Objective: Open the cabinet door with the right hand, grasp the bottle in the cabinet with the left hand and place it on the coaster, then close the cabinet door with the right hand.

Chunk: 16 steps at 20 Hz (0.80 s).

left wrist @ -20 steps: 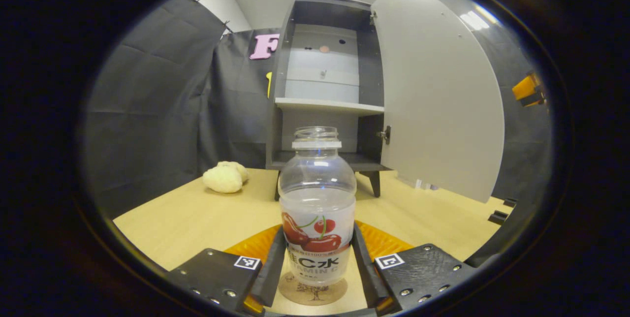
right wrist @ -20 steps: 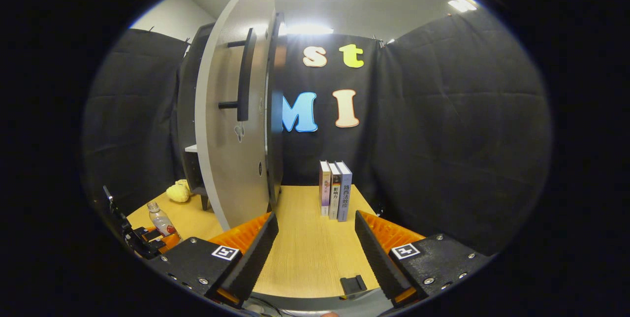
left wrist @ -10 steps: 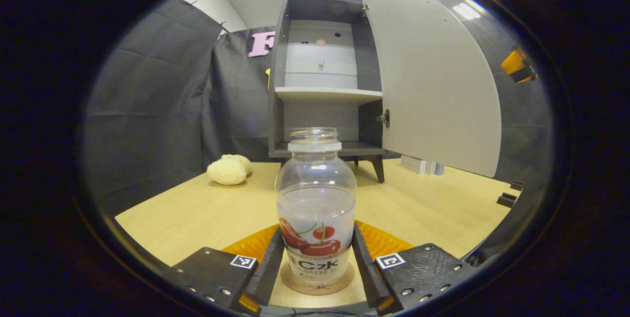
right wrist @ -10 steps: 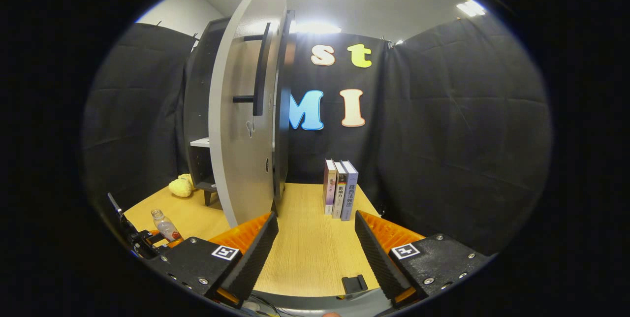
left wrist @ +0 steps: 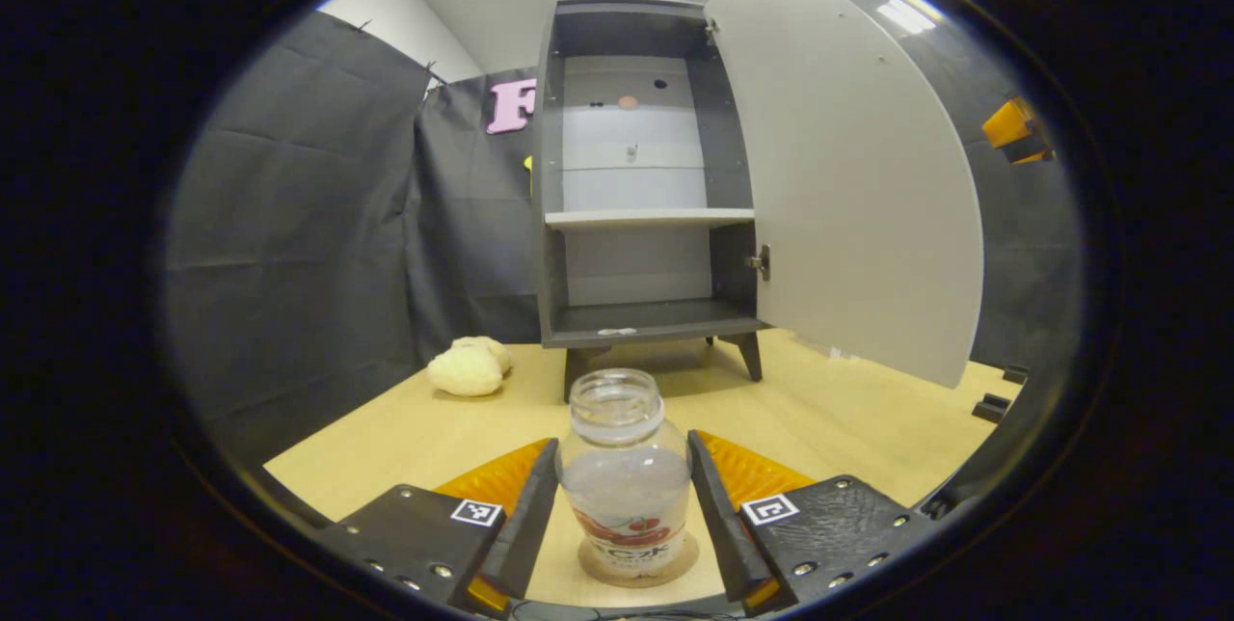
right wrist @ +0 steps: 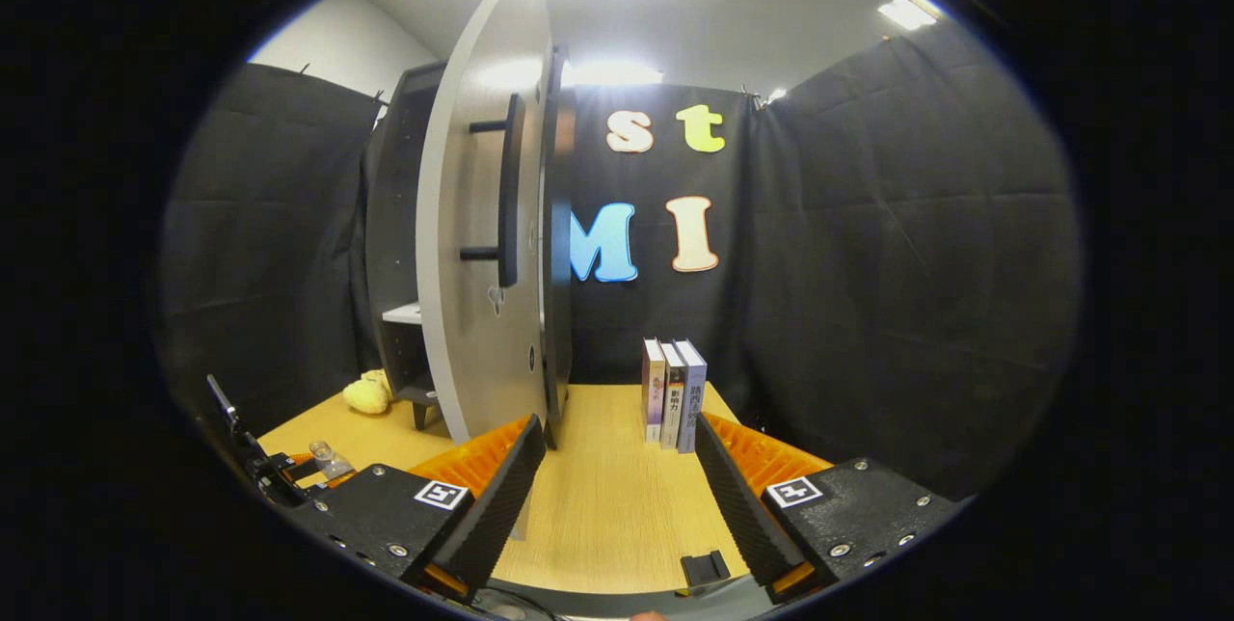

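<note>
Evidently the job is well along — the clear plastic bottle with a cherry label (left wrist: 625, 476) stands on the round cork coaster (left wrist: 637, 569) on the pale wooden bench (left wrist: 386, 438), mouth toward twelve o'clock, long axis vertical. The left tool (left wrist: 625, 529) flanks it with jaws parted; I cannot tell whether they touch. The tall dark cabinet's grey door (left wrist: 848, 187) hangs wide open, so closing it is left. The right tool (right wrist: 617, 496) is spread and empty, door handle (right wrist: 506, 189) at eleven o'clock — well apart.

Black screw-studded tool (left wrist: 624, 525) plates with square black-and-white marker tags.
</note>
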### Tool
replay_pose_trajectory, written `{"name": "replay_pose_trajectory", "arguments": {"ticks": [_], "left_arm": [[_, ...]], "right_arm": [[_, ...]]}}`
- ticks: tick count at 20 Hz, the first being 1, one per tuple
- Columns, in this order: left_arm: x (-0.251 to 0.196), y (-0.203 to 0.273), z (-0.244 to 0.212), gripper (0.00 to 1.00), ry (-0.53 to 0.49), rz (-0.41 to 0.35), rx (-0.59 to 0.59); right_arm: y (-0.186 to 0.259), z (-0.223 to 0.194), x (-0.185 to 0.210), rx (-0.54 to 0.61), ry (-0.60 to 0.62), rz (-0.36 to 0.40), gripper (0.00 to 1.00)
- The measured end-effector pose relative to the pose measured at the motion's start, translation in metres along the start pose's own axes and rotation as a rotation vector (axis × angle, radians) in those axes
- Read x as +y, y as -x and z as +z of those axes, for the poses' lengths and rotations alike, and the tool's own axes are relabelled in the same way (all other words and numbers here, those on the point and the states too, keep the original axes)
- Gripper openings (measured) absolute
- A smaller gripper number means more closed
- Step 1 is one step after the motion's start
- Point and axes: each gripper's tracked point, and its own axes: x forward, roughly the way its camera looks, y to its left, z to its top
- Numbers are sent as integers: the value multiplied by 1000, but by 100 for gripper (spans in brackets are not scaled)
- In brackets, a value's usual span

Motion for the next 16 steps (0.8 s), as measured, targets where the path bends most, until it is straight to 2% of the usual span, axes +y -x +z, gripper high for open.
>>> {"name": "replay_pose_trajectory", "arguments": {"ticks": [1, 8, 9, 10, 12, 16], "left_arm": [[-1, 4, 9, 75, -2, -2, -7], [-4, 32, 68, 75, -25, 4, -50], [-2, 36, 80, 79, -22, 5, -58], [-1, 41, 91, 78, -15, 7, -67], [7, 54, 112, 78, 0, 16, -81], [36, 80, 154, 78, 30, 33, -118]], "right_arm": [[0, 7, -1, -16, -15, 0, 96], [-4, 64, -8, -117, -80, 9, 96], [-5, 72, -8, -130, -83, 4, 95], [-6, 80, -7, -143, -86, -3, 95], [-11, 94, -8, -164, -89, -30, 94], [-28, 113, -10, -180, -68, -133, 95]]}}
